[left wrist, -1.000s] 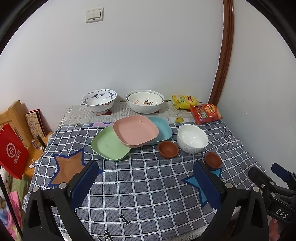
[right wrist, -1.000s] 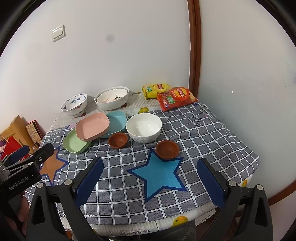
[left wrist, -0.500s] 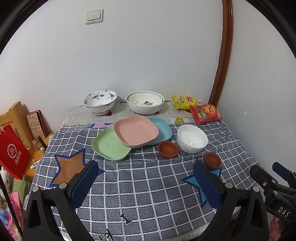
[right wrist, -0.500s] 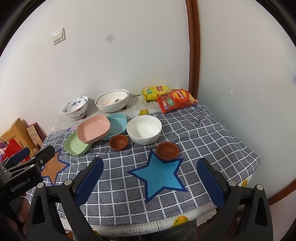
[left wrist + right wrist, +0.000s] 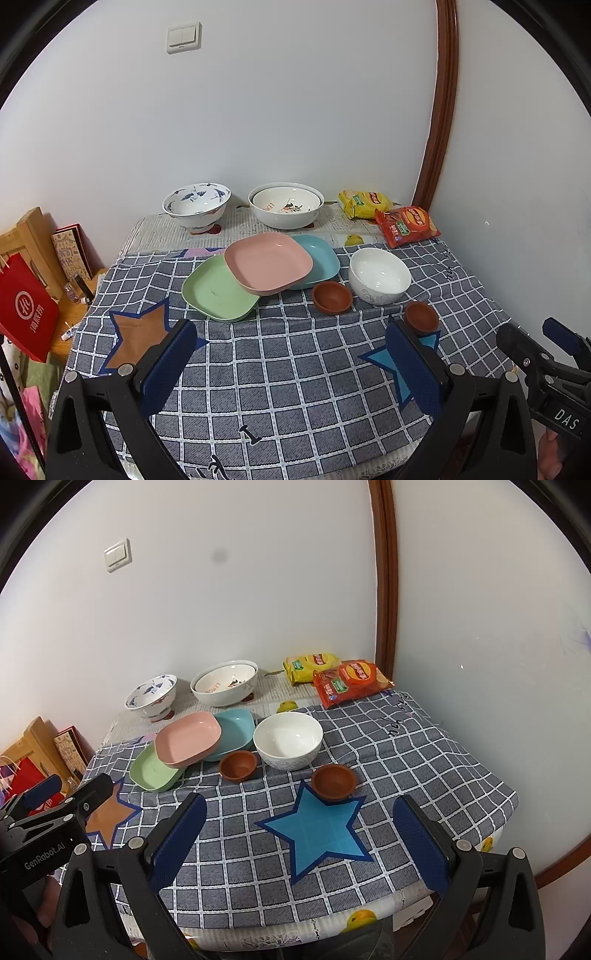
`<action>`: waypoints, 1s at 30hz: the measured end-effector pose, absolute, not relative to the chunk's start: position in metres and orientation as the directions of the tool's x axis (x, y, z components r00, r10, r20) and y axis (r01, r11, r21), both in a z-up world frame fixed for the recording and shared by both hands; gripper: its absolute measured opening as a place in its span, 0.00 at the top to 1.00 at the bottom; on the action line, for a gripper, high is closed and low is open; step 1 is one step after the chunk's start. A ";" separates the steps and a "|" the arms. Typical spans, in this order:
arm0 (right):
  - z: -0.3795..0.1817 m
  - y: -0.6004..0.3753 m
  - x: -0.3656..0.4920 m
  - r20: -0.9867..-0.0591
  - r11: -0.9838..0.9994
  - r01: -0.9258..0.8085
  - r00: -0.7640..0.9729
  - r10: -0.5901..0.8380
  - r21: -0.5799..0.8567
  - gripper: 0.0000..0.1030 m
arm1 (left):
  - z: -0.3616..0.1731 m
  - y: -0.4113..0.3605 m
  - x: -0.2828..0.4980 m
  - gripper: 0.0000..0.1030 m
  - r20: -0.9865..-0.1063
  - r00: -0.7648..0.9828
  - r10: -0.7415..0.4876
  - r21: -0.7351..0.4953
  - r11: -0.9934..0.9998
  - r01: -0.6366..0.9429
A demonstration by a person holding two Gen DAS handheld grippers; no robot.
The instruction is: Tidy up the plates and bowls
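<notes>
Centrally on the checked cloth (image 5: 280,354) of the desk, three square plates overlap: pink plate (image 5: 268,261) atop green plate (image 5: 216,291) and blue plate (image 5: 319,258). Beside them stand a glossy white bowl (image 5: 379,275) and two small brown clay bowls (image 5: 331,296) (image 5: 333,780). Behind, two patterned bowls (image 5: 197,206) (image 5: 285,205) and two snack bags (image 5: 364,202) (image 5: 406,225). Both the left gripper (image 5: 291,363) and right gripper (image 5: 301,843) hover spread wide, fingers (image 5: 180,843) empty.

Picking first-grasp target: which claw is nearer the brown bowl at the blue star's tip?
Right. The right claw is open just short of the brown bowl, roughly in line with it. The left claw, also open, sits farther to the bowl's left.
</notes>
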State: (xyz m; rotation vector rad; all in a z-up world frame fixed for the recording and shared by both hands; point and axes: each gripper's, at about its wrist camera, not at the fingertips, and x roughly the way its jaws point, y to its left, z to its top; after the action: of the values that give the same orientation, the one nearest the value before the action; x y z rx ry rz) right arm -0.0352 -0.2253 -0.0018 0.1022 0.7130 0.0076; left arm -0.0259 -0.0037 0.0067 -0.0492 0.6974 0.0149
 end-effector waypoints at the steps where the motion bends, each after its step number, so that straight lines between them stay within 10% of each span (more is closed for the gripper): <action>1: -0.002 -0.225 -0.036 -0.654 0.995 0.027 0.755 0.042 0.096 0.03 | 0.007 -0.004 -0.026 0.01 -0.642 0.766 -0.003 -0.040 0.999 -0.030; 30: 0.003 -0.215 -0.039 -0.639 0.996 -0.002 0.767 0.060 0.091 0.03 | 0.010 -0.002 -0.023 0.01 -0.642 0.766 -0.008 -0.048 0.998 -0.029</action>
State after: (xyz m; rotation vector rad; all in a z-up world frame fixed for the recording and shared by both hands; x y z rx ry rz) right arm -0.0386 -0.2147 0.0034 0.0864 0.6957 0.0340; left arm -0.0230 -0.0020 0.0103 -0.0560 0.6975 0.0117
